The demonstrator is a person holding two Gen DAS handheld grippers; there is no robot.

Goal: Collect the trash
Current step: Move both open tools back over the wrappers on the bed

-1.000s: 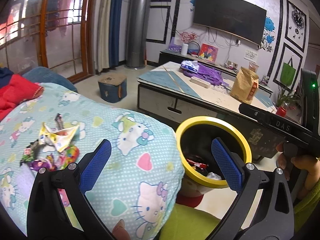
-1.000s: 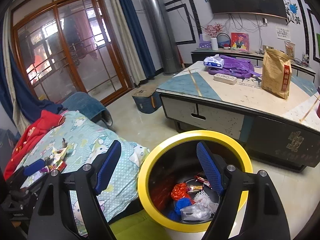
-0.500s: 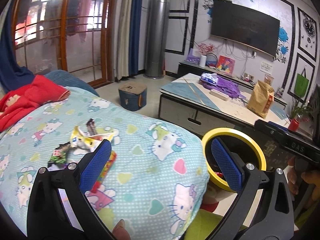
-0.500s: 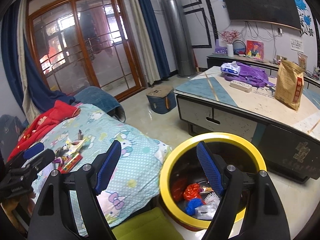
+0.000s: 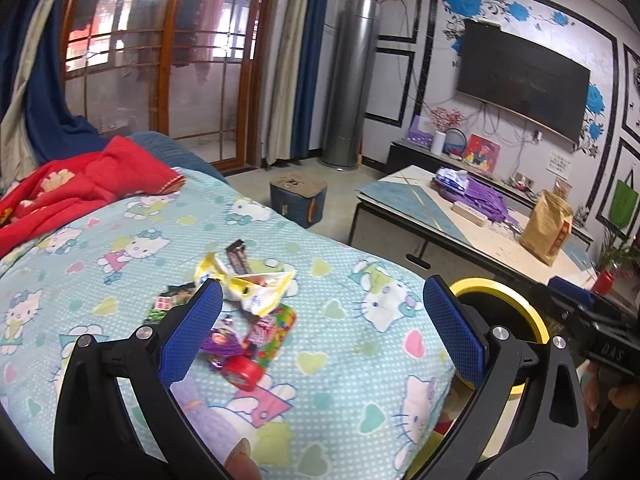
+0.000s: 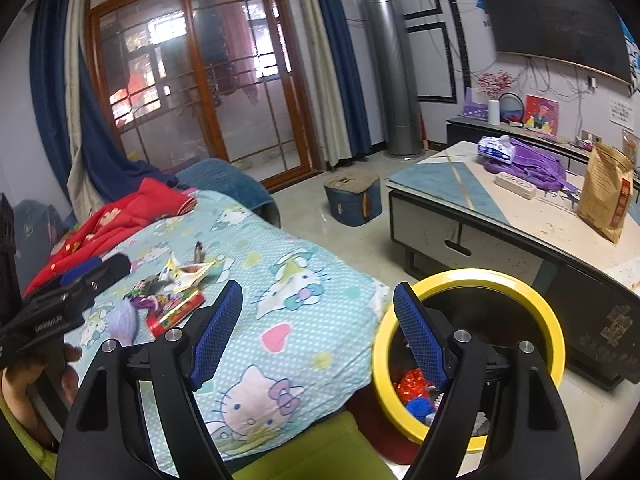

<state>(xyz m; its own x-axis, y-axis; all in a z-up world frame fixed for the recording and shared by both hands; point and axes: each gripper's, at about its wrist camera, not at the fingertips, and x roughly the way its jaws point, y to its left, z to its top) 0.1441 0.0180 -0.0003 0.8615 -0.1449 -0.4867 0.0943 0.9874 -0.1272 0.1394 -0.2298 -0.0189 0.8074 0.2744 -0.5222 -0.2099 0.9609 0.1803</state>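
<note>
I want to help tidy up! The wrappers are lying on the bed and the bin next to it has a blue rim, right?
Almost. The wrappers do lie on the bed with the bin next to it, but its rim is yellow, not blue. The right wrist view shows it best.

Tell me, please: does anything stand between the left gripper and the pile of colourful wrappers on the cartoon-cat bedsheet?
Nothing visible does. The left gripper is open and empty, and the pile of colourful snack wrappers lies uncovered on the light-blue cartoon-cat bedsheet just ahead of its fingertips, with only bare sheet around it.
</note>
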